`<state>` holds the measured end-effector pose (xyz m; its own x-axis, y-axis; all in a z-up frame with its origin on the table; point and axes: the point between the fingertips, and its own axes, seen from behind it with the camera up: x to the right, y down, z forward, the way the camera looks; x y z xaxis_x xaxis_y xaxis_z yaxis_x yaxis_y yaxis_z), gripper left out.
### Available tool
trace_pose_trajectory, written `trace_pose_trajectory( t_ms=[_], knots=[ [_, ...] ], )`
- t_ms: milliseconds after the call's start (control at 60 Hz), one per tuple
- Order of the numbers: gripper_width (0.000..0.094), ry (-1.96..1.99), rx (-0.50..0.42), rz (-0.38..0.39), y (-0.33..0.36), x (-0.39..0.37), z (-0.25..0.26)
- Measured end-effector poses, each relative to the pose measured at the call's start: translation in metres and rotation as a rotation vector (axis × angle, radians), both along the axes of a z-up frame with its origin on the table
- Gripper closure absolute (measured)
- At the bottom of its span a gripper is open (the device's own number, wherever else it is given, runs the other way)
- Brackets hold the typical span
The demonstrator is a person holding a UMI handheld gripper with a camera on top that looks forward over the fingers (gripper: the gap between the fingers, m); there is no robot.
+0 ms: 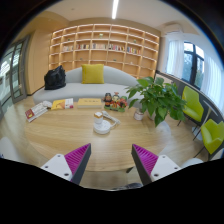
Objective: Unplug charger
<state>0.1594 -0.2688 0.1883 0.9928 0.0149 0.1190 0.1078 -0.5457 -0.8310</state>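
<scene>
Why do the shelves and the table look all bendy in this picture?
In the gripper view the wide lens curves straight lines, so the bookshelf bows and the table edge rounds; a ceiling light glares bright above, and the open jaws of the gripper look oversized.

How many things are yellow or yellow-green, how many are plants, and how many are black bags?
Yellow or yellow-green: 3, the cushion on the sofa and two chairs
Plants: 1, the potted plant
Black bags: 1, the black bag
Total: 5
The gripper is open, holding nothing.
</scene>
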Motion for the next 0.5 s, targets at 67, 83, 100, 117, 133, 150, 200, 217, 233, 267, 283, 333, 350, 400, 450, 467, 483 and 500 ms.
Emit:
trace_pose_trajectory(
  t_ms=[67, 83, 100, 117, 133, 150, 200, 217, 233, 267, 283, 333, 350, 400, 450, 467, 483, 500],
  knots=[
    [0.0089, -0.007, -0.017, -0.001, -0.002, 0.003, -0.004],
    [0.0089, -0.008, -0.021, 0.0, -0.002, 0.004, -0.006],
    [0.0091, -0.008, -0.026, 0.0, -0.002, 0.004, -0.009],
    [0.0091, -0.008, -0.03, 0.0, -0.001, 0.004, -0.013],
    [0.0091, -0.006, -0.033, 0.002, 0.003, 0.005, -0.019],
    [0.009, -0.006, -0.038, 0.003, 0.004, 0.005, -0.023],
    [0.0091, -0.003, -0.045, 0.006, 0.01, 0.004, -0.033],
    [0.0091, -0.002, -0.046, 0.007, 0.012, 0.003, -0.037],
    [0.0091, 0.0, -0.05, 0.006, 0.008, -0.001, -0.035],
    [0.0091, 0.006, -0.047, 0.009, 0.018, -0.004, -0.047],
    [0.0091, 0.009, -0.047, 0.01, 0.022, -0.006, -0.05],
    [0.009, 0.021, -0.035, 0.018, 0.037, -0.014, -0.06],
    [0.0088, 0.025, -0.028, 0.021, 0.044, -0.017, -0.062],
    [0.0086, 0.039, -0.003, 0.036, 0.066, -0.028, -0.065],
    [0.0086, 0.054, 0.038, 0.045, 0.092, -0.037, -0.067],
    [0.0089, 0.058, 0.048, 0.043, 0.102, -0.039, -0.069],
    [0.0089, 0.061, 0.057, 0.042, 0.111, -0.041, -0.071],
    [0.009, 0.064, 0.065, 0.043, 0.121, -0.043, -0.073]
  ],
)
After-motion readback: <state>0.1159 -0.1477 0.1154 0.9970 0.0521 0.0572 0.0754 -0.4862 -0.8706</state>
